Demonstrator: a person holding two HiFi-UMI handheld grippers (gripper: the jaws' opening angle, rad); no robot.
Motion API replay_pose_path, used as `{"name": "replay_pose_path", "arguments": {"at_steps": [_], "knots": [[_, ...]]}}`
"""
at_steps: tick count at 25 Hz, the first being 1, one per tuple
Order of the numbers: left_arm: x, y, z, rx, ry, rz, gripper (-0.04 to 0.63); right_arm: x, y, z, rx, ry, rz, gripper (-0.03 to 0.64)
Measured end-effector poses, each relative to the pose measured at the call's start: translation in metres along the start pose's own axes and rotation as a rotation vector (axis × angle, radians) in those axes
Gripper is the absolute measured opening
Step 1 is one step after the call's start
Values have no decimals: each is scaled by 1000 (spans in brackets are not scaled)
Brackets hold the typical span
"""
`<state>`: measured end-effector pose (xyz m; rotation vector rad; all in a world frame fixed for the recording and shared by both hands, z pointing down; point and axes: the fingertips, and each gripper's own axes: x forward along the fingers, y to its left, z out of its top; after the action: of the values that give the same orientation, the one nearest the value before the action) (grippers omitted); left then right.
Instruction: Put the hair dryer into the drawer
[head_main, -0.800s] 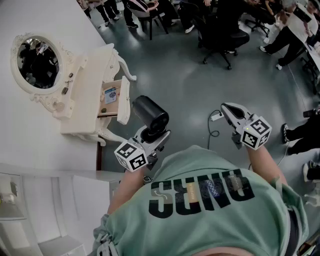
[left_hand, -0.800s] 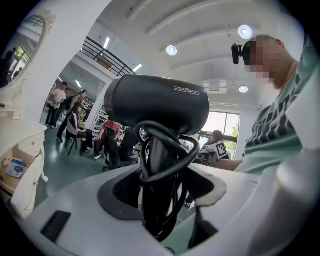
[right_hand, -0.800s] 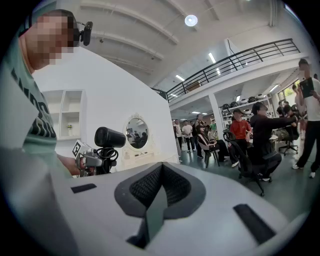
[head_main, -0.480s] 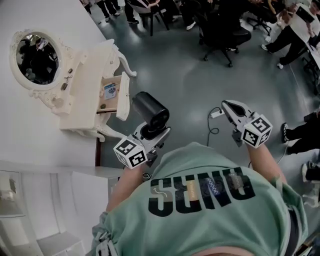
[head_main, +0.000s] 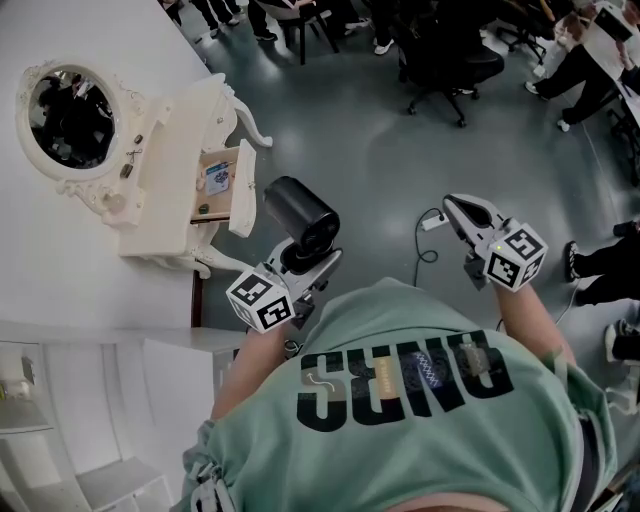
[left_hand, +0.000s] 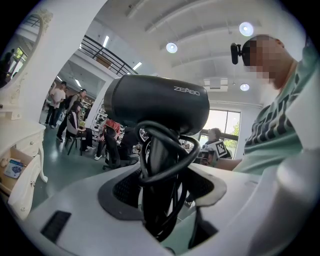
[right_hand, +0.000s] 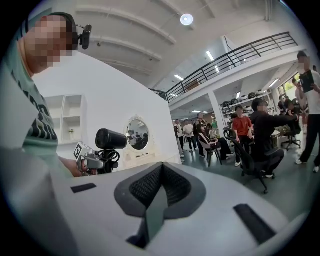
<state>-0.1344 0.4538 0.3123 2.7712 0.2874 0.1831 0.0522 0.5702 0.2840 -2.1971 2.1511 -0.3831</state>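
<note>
A black hair dryer stands upright in my left gripper, which is shut on its handle; the dark cord is looped round that handle. The dryer's barrel fills the left gripper view. The open drawer of the cream dressing table lies just left of the dryer, with a small box and little items inside. My right gripper hovers over the floor to the right, shut and with nothing in it. The right gripper view shows the dryer at its left.
An ornate round mirror rests on the dressing table against the white wall. A white plug and cable lie on the grey floor. Office chairs and seated people fill the far side. A white shelf unit stands behind me at left.
Hardly anything differs: the head view has drifted slightly, and the left gripper still holds the dryer beside the open drawer. The right gripper has kept its place.
</note>
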Motion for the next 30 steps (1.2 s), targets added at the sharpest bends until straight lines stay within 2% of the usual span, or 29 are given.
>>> {"name": "replay_pose_path", "arguments": {"at_steps": [7, 13, 17, 23, 26, 30], "knots": [[40, -12, 6, -1, -2, -1, 267, -27, -31, 5, 10, -7, 12, -6], [83, -22, 7, -14, -16, -8, 267, -56, -78, -1, 25, -5, -6, -6], [98, -11, 7, -26, -9, -13, 267, -52, -98, -7, 49, -4, -15, -6], [115, 47, 13, -20, 8, -38, 267, 7, -119, -10, 44, 7, -18, -6], [128, 96, 29, -11, 4, -77, 267, 55, -131, 2, 25, 3, -28, -6], [145, 170, 62, 38, 28, -128, 267, 125, -155, 22, 28, -16, -65, -6]]}}
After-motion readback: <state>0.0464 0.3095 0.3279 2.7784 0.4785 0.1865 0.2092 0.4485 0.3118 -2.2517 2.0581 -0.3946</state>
